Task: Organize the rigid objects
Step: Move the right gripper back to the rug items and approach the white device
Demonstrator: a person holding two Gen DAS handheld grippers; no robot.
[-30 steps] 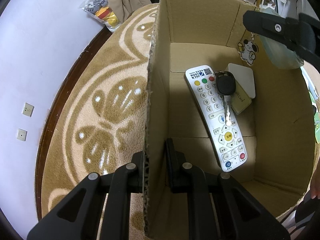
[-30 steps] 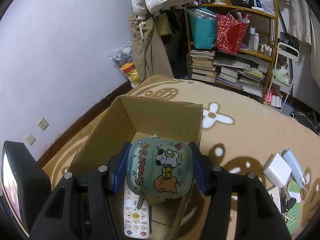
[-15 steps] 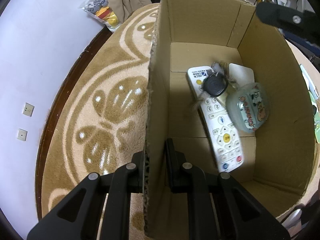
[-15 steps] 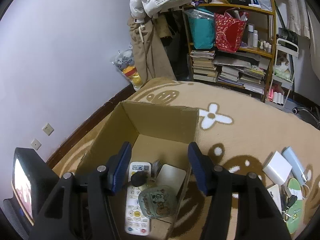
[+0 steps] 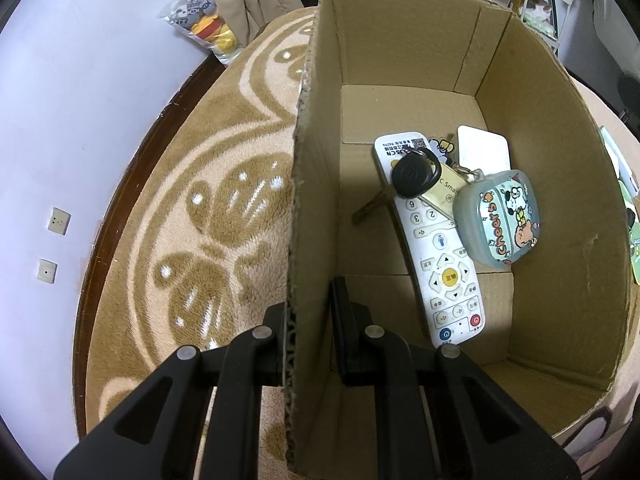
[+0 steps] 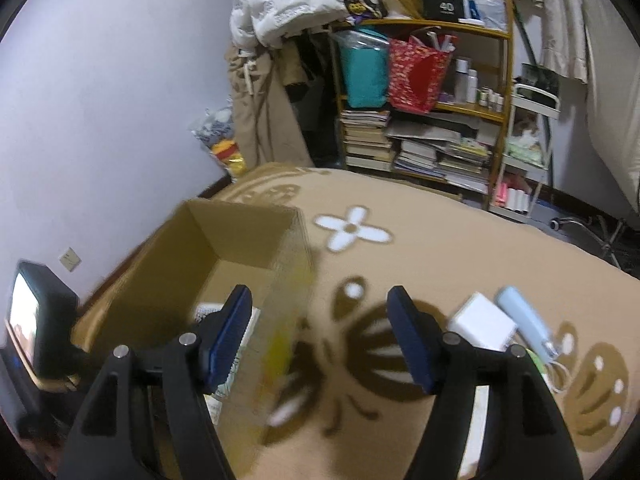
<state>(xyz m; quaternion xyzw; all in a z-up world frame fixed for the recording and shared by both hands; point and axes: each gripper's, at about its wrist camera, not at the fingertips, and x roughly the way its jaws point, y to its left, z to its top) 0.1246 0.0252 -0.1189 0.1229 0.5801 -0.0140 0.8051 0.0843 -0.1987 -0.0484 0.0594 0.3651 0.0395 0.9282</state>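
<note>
Beneath both grippers spreads a tan rug [image 6: 460, 240] with brown and white flower patterns, running to a lilac wall [image 6: 120, 100] and a crowded wooden bookshelf [image 6: 424, 120] far ahead of the right gripper.

Clamped on the near-left wall of an open cardboard box [image 5: 308, 160], the left gripper [image 5: 310, 320] has one finger outside the wall and one inside, pressing the cardboard edge between them. Ahead and to its right, on the box floor, lie a white remote [image 5: 436, 248], a black key fob [image 5: 414, 174] resting on the remote's far end, a white card [image 5: 482, 148], and a pale green cartoon case [image 5: 500, 220] leaning against the remote's right side.

Hovering above the rug, the right gripper [image 6: 320, 340] is spread wide and holds nothing. Its left finger overlaps the box's right wall; to its right sit a white block [image 6: 482, 320] and a light blue device [image 6: 528, 324]. That view is blurred.
</note>
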